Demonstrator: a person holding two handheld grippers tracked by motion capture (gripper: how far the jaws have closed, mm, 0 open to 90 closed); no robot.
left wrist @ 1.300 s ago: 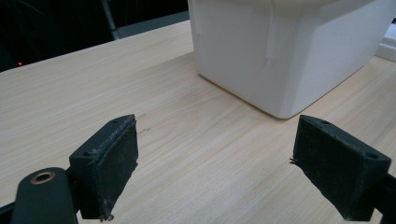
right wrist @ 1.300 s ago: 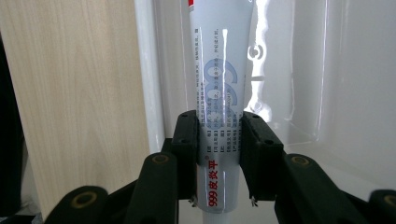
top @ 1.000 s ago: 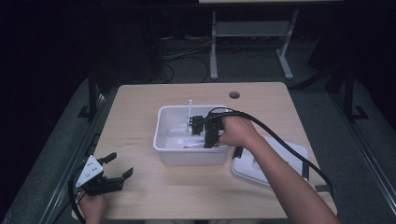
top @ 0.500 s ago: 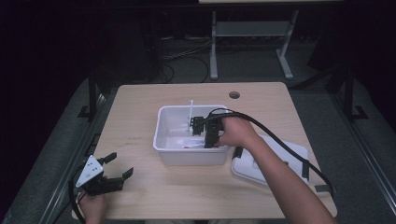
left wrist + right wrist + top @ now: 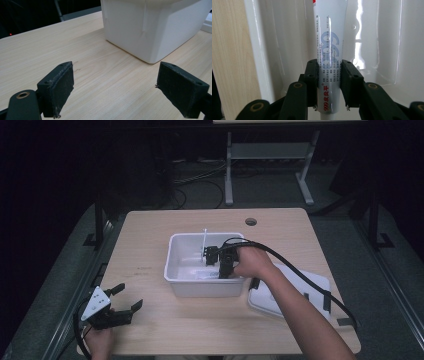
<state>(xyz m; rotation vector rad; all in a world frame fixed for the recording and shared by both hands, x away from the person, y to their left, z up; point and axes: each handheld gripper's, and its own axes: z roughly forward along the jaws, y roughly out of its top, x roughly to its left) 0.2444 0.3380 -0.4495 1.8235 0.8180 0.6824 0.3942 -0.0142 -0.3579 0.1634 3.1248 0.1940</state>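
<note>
Inside the white bin (image 5: pixel 176 251), nothing has moved: right gripper (image 5: pixel 329 72) jaws squeeze the ointment tube (image 5: pixel 330 37), left gripper (image 5: pixel 123 304) jaws wide open, so lifting comes next

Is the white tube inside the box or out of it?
Inside. The right gripper clamps the tube, with the white bin's glossy walls around it.

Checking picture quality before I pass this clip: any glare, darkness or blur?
High view: dark surroundings, lit table, soft detail. Right gripper view: glare streaks on the bin wall and tube, print still legible. Left gripper view: even light, sharp jaws.
</note>
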